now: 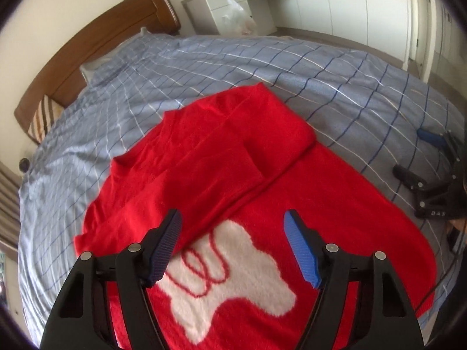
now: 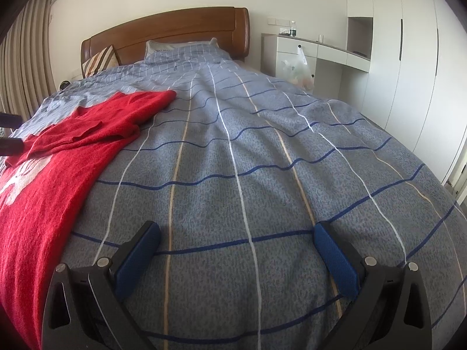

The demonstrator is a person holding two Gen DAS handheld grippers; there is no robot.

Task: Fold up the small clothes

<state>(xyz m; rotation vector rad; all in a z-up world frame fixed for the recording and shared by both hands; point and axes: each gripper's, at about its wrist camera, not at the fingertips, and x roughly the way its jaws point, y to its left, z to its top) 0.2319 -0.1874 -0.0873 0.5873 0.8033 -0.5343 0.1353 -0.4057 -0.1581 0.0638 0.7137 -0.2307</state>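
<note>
The left gripper (image 1: 233, 245), jaws spread and empty, hung above the red sweater (image 1: 221, 157) lying at the bedspread's (image 2: 262, 175) nine o'clock side; the right gripper (image 2: 238, 258), also spread, idled apart, so one-handed pulling might have undone the sleeve fold.

The left gripper (image 1: 233, 245) points steeply downward, its blue-padded jaws spread with nothing between them. The right gripper (image 2: 238, 250) also tilts down, jaws wide apart and empty.
</note>
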